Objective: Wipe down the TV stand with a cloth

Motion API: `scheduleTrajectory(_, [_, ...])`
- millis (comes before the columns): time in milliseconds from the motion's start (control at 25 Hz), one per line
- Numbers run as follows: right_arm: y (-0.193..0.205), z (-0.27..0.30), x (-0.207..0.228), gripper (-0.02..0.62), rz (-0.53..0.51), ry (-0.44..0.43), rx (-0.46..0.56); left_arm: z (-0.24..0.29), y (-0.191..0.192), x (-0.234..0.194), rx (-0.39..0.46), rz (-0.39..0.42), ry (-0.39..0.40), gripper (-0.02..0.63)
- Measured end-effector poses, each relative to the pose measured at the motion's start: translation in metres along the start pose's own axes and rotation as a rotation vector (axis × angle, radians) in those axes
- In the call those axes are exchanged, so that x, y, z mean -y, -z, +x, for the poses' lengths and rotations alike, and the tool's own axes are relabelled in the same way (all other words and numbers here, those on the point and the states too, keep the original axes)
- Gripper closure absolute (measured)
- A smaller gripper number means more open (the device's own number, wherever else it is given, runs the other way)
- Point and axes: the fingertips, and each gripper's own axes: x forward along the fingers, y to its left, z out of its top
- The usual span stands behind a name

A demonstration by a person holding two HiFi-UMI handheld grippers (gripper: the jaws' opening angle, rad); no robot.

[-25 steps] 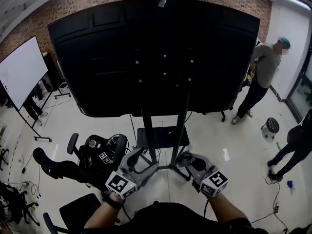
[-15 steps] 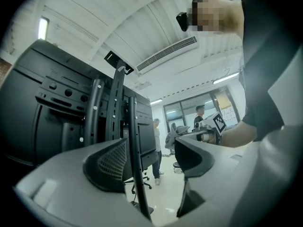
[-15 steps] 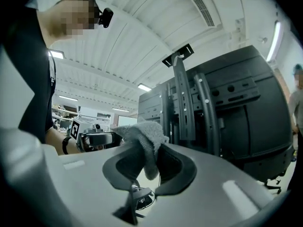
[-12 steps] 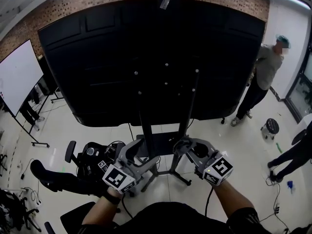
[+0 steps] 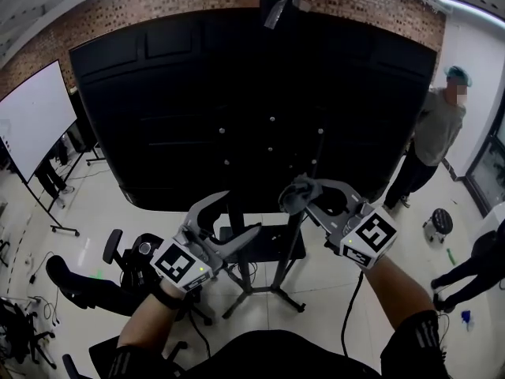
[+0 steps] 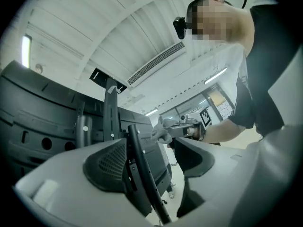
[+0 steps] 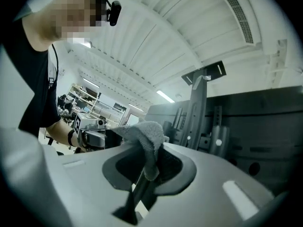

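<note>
Overhead, both grippers were up at the back of the TV stand [image 5: 268, 242] when this moment reached my screens. My right gripper [image 5: 304, 194] had its fingers [image 7: 171, 170] closed on a grey cloth [image 7: 146, 137] — the bunched fabric stuck out past the tips and a fold hung down between them. In the head view the cloth sat in front of the black rear panel of the TV [image 5: 252, 93], just beside the stand's right upright [image 5: 285, 263]; whether it touched the metal I could not tell.

My left gripper [image 5: 239, 215] was lower and to the left, its fingers [image 6: 111, 167] spread apart with nothing pinched. A thin black bar of the stand [image 6: 144, 170] ran through the gap, close beside one finger's ribbed pad. The two grippers pointed toward each other — each camera caught the other's marker cube across the stand.

Around the stand lay a pale tiled floor [image 5: 371, 290]. A whiteboard [image 5: 31, 113] stood at far left, a black office chair [image 5: 138, 255] sat below the left gripper, and a person in a grey top [image 5: 434, 125] stood at the right, near a small round stool [image 5: 437, 221]. A brick wall [image 5: 158, 6] rose behind the TV.
</note>
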Motion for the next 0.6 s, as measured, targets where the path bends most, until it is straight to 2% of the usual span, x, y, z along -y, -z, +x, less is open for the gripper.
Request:
scheduleTrajectory(280, [-0.085, 0.034, 0.048, 0.537, -0.222, 0.007, 0.012, 0.028, -0.063, -0.028, 0.079, 0.027, 0.038, 0.264])
scheduleTrajectory(600, [-0.154, 0.072, 0.115, 0.537, -0.405, 0.09, -0.039, 0.056, -0.126, -0.065, 0.111, 0.172, 0.031, 0.265])
